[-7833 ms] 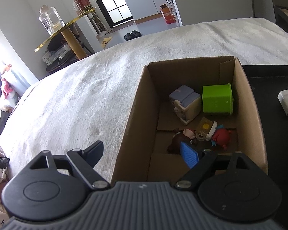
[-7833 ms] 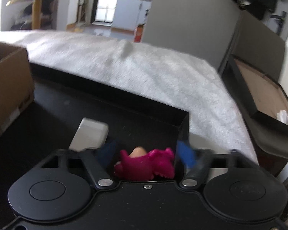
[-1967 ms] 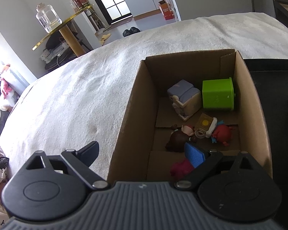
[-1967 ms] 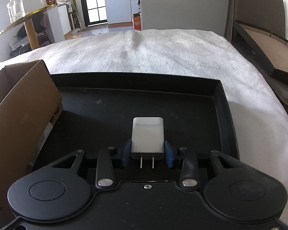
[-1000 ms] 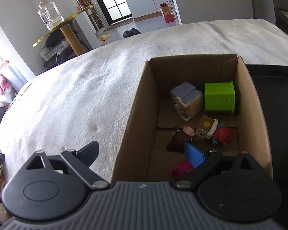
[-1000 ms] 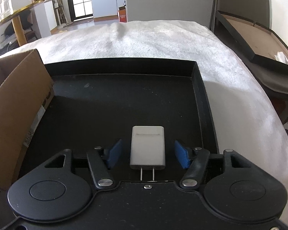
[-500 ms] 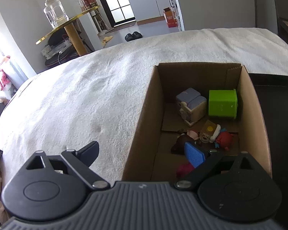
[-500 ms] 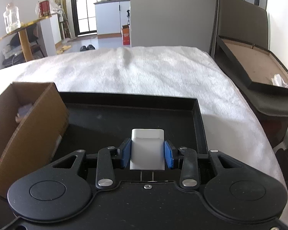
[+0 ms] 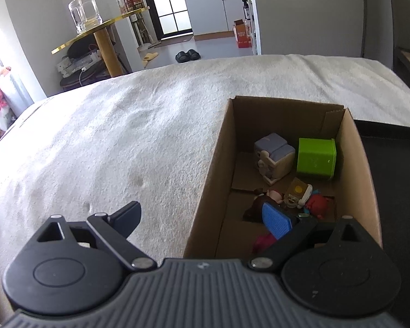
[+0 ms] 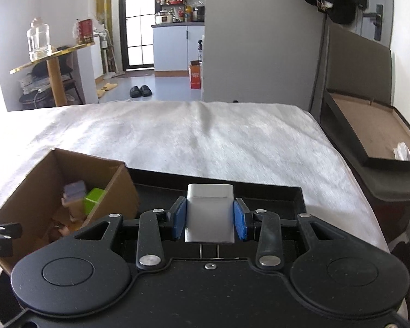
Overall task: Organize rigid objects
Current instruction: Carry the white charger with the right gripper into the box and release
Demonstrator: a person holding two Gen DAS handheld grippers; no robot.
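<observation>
My right gripper (image 10: 210, 220) is shut on a white plug charger (image 10: 210, 213) and holds it lifted above the black tray (image 10: 273, 194). The cardboard box (image 9: 221, 169) stands left of the tray; it also shows in the right wrist view (image 10: 27, 183). Inside it lie a green cube (image 9: 315, 159), a purple-topped block toy (image 9: 273, 154), small figurines (image 9: 300, 194) and a magenta toy (image 9: 263, 242). My left gripper (image 9: 202, 218) is open and empty, straddling the box's near left wall, its right finger (image 9: 276, 222) inside the box.
Box and tray rest on a white fluffy blanket (image 9: 123, 142). A dark open case (image 10: 374, 136) stands right of the bed. A gold side table with a glass jar (image 9: 83, 13) stands beyond the bed on the left.
My right gripper opened around the charger, then shut on it and lifted it off the tray. The left gripper rose slightly and stayed open over the box.
</observation>
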